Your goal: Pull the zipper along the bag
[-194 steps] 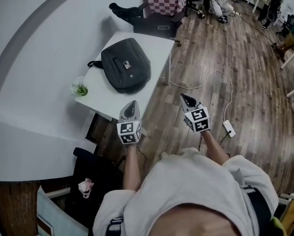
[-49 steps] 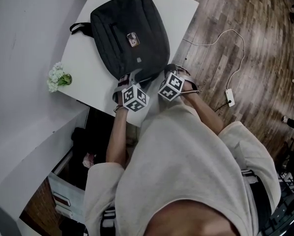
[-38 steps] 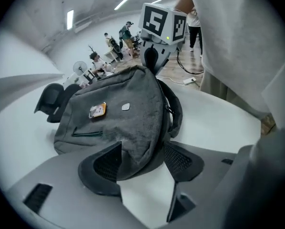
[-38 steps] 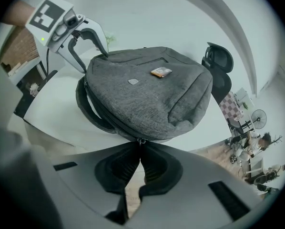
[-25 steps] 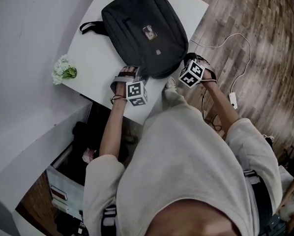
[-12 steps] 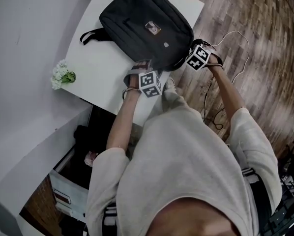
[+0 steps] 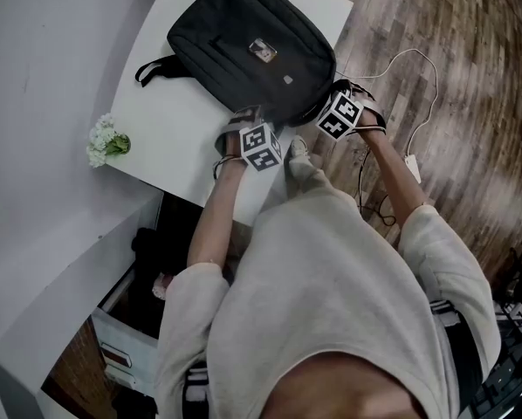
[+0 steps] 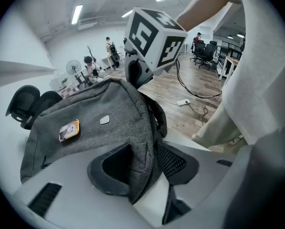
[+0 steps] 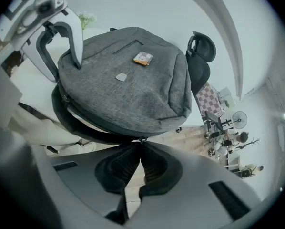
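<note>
— Dark grey fabric bag (image 7: 243, 55): where does it sit against the fingers?
— Flat on the white rectangular table (image 7: 161, 142), spreading away beyond both sets of fingertips. Its near corner lies between the pads of the left gripper (image 8: 143, 162). Its near edge meets the tips of the right gripper (image 9: 141, 146).
— How do the left jaws stand?
— Partly apart and just now closing. A thick fold of the bag's cloth fills the gap, and both pads press on it.
— And the right?
— Pressed together on the small metal zipper pull (image 9: 141, 139). It sits at the very fingertips, on the dark seam under the bag's bulge.
— Anything else near?
— A little orange rectangular label (image 8: 68, 130) on the bag's top, well beyond the left fingers. In the left gripper view the right gripper's marker cube shows above the bag, past the left fingertips. In the head view a small bunch of white flowers (image 7: 106, 140) stands on the table, well to the left of the left fingers.
</note>
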Demonstrator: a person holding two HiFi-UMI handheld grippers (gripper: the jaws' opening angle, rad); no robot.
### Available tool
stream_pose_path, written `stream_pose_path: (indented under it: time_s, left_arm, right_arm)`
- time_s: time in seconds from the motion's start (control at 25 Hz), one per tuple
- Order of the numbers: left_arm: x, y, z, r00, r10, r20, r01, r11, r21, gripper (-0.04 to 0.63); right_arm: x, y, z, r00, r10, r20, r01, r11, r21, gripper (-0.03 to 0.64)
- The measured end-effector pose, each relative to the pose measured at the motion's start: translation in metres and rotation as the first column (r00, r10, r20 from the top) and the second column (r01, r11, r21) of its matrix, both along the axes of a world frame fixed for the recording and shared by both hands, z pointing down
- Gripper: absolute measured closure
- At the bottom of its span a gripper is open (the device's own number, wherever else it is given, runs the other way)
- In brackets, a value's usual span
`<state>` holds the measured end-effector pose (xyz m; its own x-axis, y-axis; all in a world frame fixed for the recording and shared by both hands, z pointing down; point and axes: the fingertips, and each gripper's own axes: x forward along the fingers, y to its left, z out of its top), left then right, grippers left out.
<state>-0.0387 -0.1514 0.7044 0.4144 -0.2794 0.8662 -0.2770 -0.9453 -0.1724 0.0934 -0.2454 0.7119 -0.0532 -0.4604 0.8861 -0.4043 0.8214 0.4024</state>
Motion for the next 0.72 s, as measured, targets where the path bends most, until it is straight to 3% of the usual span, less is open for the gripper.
stream_pose_path:
  time_s: [0.52, 0.72]
  left_arm:
    - [-0.006, 0.005, 0.003, 1.000, 0.014, -0.012, -0.015, 1.000, -0.019, 0.400]
    - [-0.006, 0.004, 0.003, 1.000, 0.011, -0.015, -0.012, 1.000, -0.018, 0.402]
  right_arm:
    - [-0.021, 0.048, -0.009, 0.987, 0.152, 0.050, -0.148, 0.985, -0.087, 0.598]
    - [-0.049, 0.073, -0.007, 0.986, 0.142, 0.090, -0.130, 0.983, -0.130, 0.598]
